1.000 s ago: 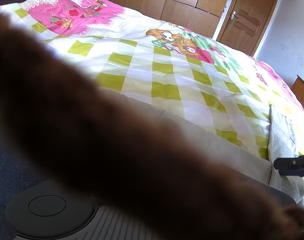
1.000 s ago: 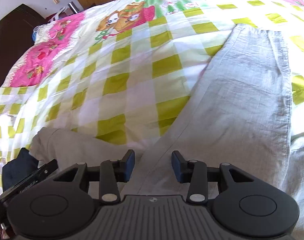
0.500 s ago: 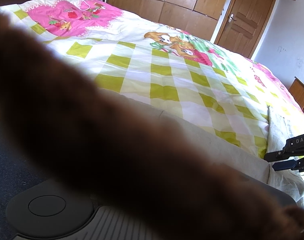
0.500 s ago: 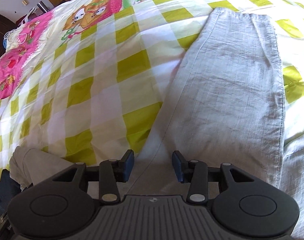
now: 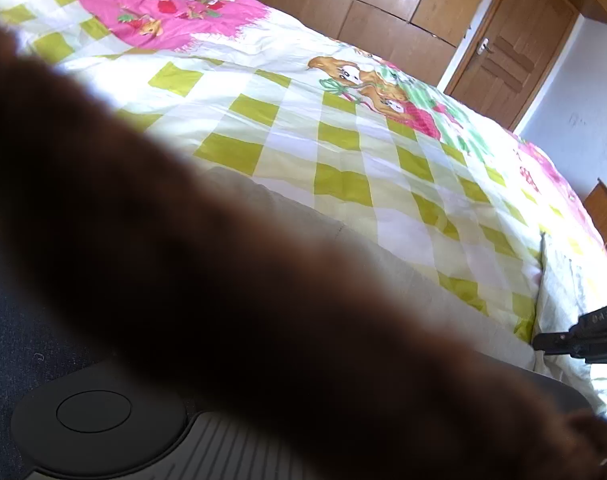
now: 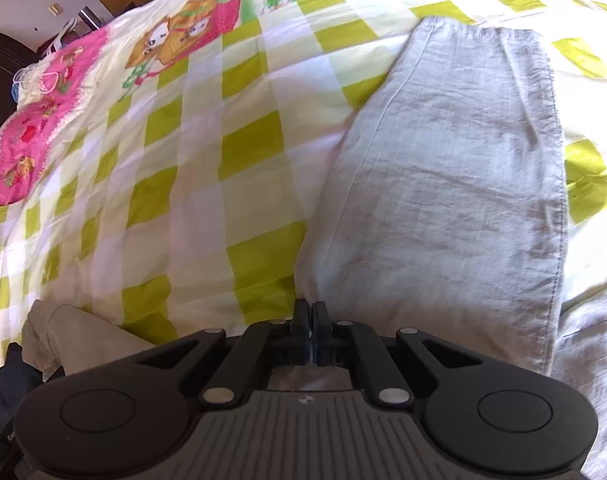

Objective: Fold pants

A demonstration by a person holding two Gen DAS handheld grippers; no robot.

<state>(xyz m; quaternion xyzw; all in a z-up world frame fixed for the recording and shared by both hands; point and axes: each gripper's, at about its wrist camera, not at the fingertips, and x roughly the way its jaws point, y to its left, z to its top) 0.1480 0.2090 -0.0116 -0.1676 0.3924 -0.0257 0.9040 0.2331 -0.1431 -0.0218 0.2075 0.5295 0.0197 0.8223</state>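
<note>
Light grey linen pants (image 6: 443, 180) lie on the checked bedspread, one leg stretching away from my right gripper (image 6: 311, 320). That gripper is shut, its pads pinching the leg's left edge near the crotch. The other leg (image 6: 71, 336) runs off to the lower left. In the left wrist view a blurred dark brown shape (image 5: 223, 280) covers the fingers of my left gripper, so only its grey body (image 5: 103, 432) shows. Behind the blur a strip of pants (image 5: 403, 276) is visible, with the right gripper (image 5: 575, 340) at the far right edge.
The bedspread (image 6: 183, 160) has yellow-green checks and pink cartoon panels and fills the bed. Wooden wardrobes (image 5: 383, 0) and a door (image 5: 511, 48) stand beyond it. A dark blue cloth (image 6: 7, 384) sits at the bed's near left edge.
My right gripper has gone from open to shut, pinching the pants leg's edge. The left wrist view has swung slightly; the dark blur still covers it.
</note>
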